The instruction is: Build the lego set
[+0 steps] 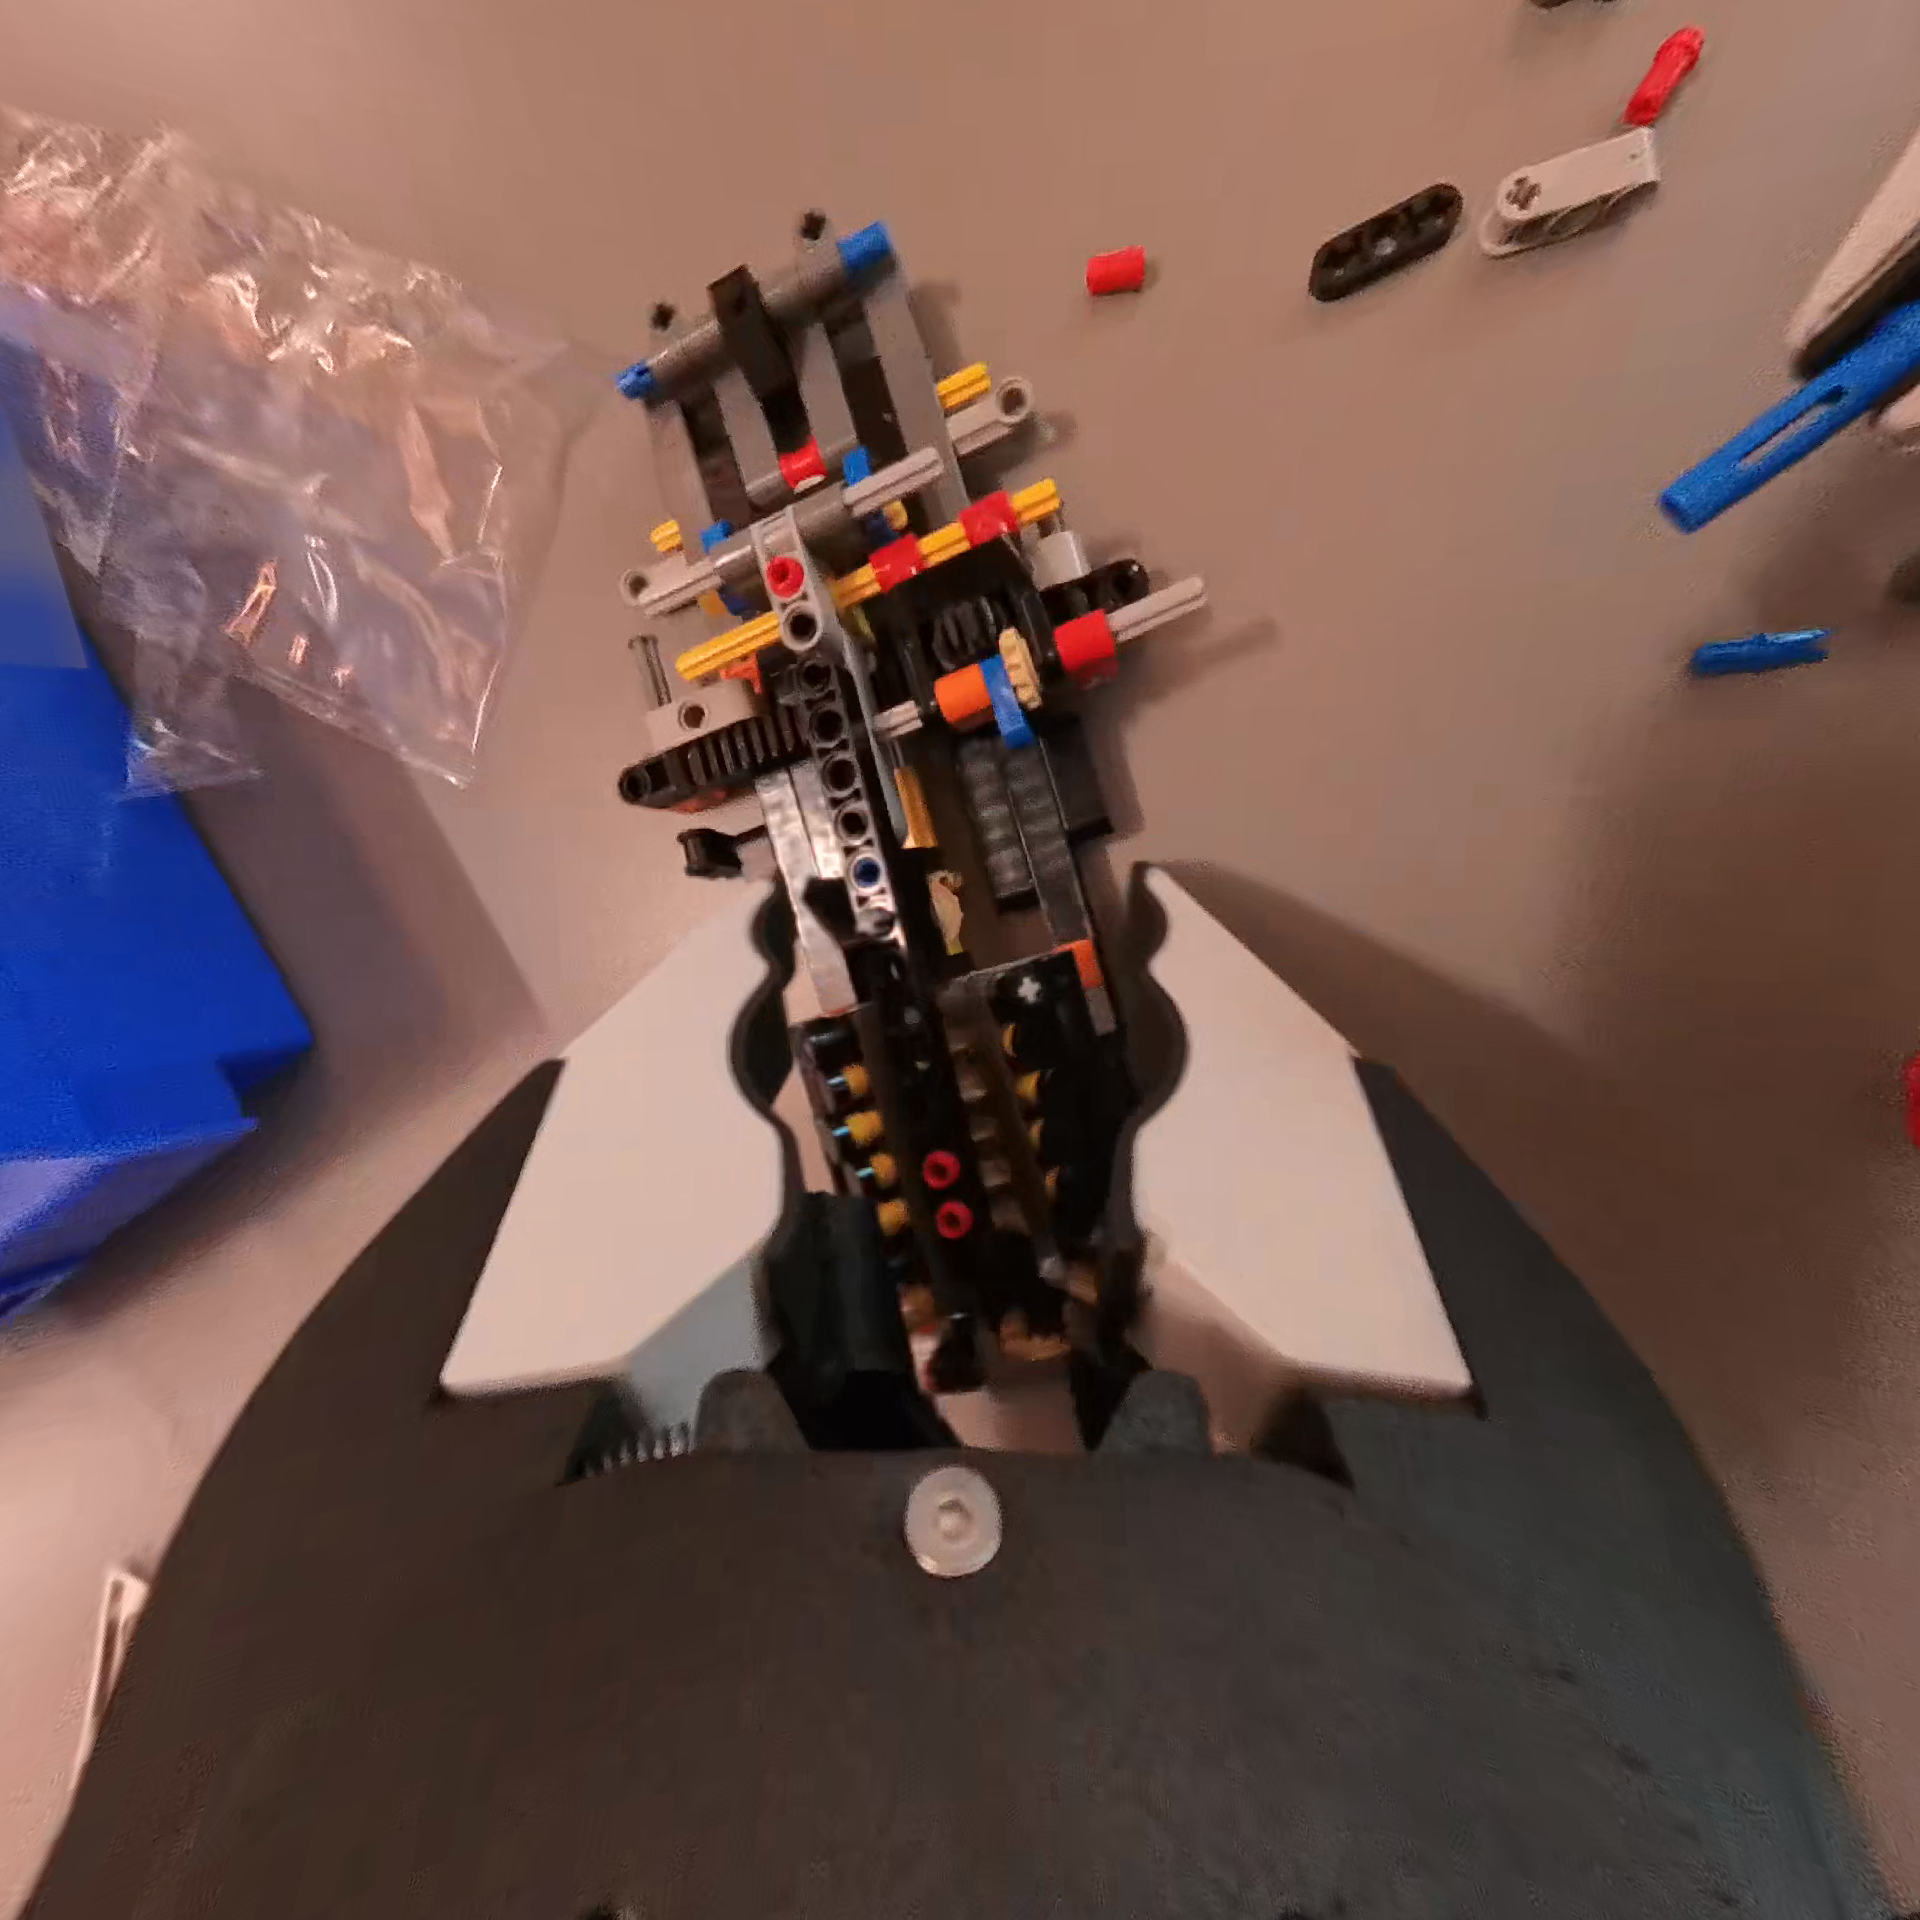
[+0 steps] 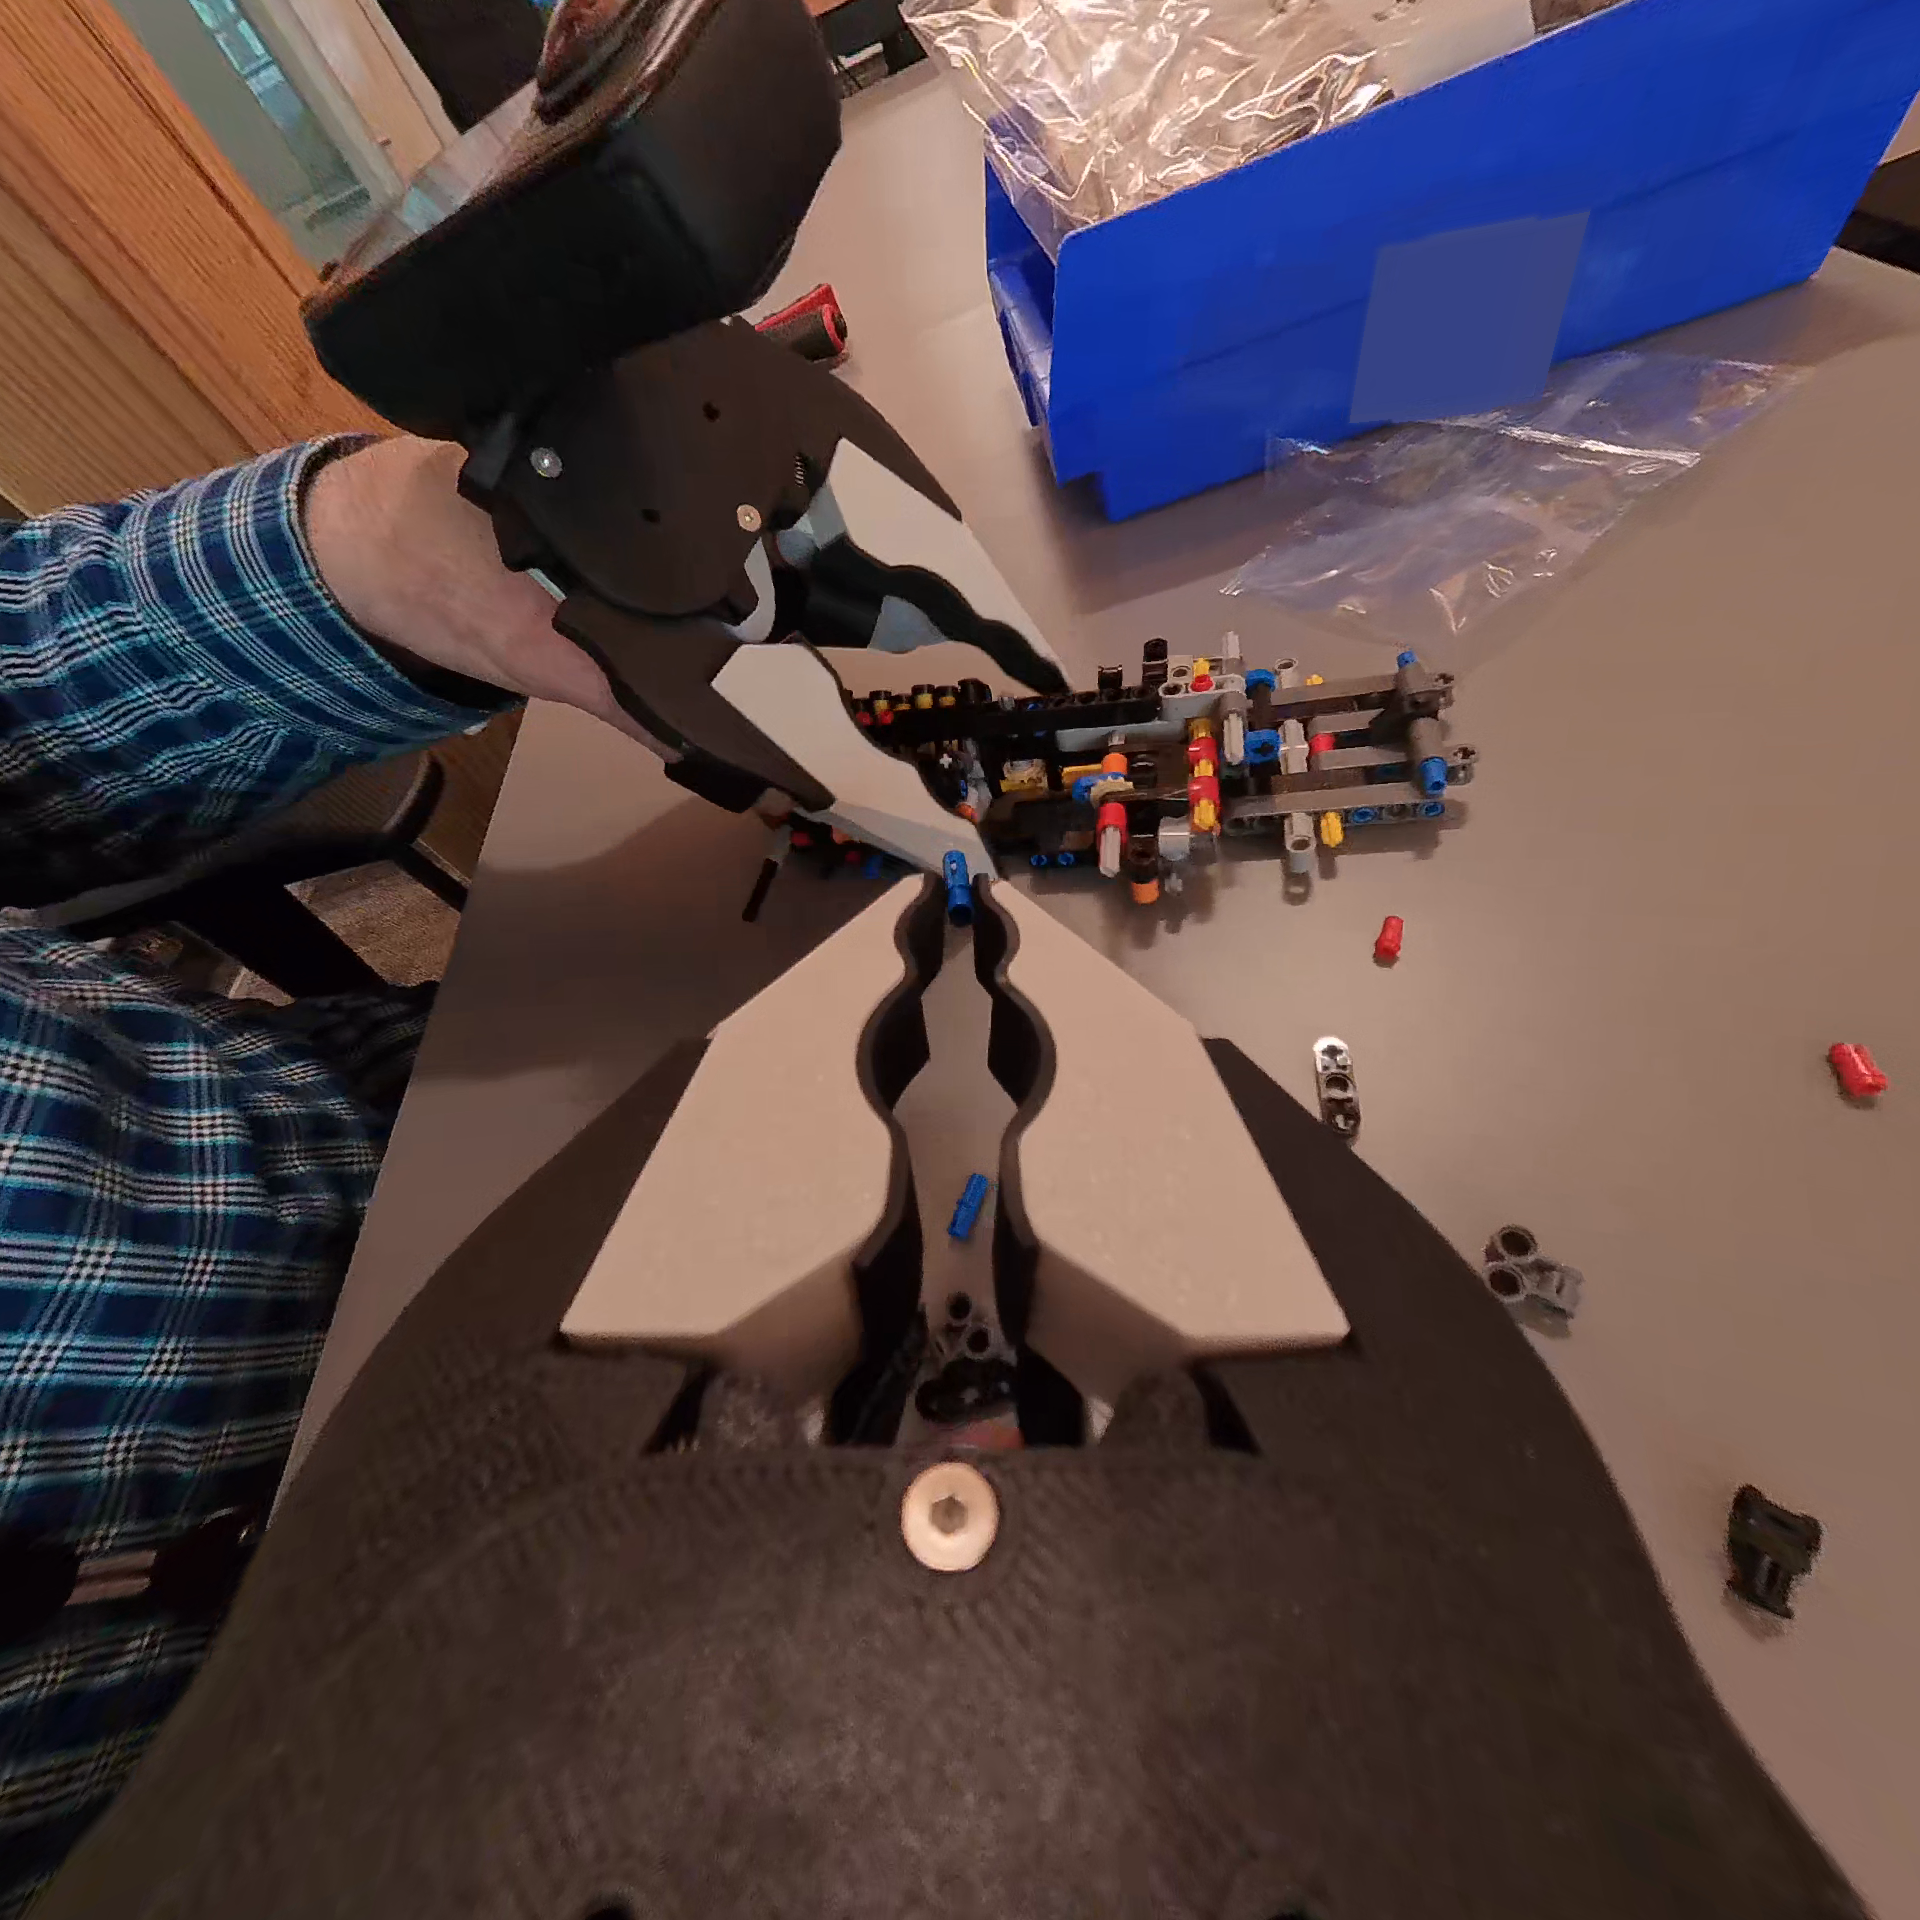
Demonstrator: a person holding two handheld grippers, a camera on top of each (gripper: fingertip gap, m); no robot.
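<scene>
The partly built lego model, a long frame of black and grey beams with yellow axles and red and blue pins, lies on the grey table. My left gripper is shut on its near end, with one finger on each side. In the right wrist view the model lies lengthwise, with the left gripper clamped on its left end. My right gripper is shut on a small blue pin at its fingertips, just in front of the model's near side. That pin also shows in the left wrist view.
A blue bin and clear plastic bags are beyond the model. Loose parts lie on the table: a blue pin, red pins, a grey connector, a black piece. A plaid sleeve is at the left. Tip to tip, the grippers are about 12 cm apart. The grey connector sits 12 cm or so from the ends of my right fingers.
</scene>
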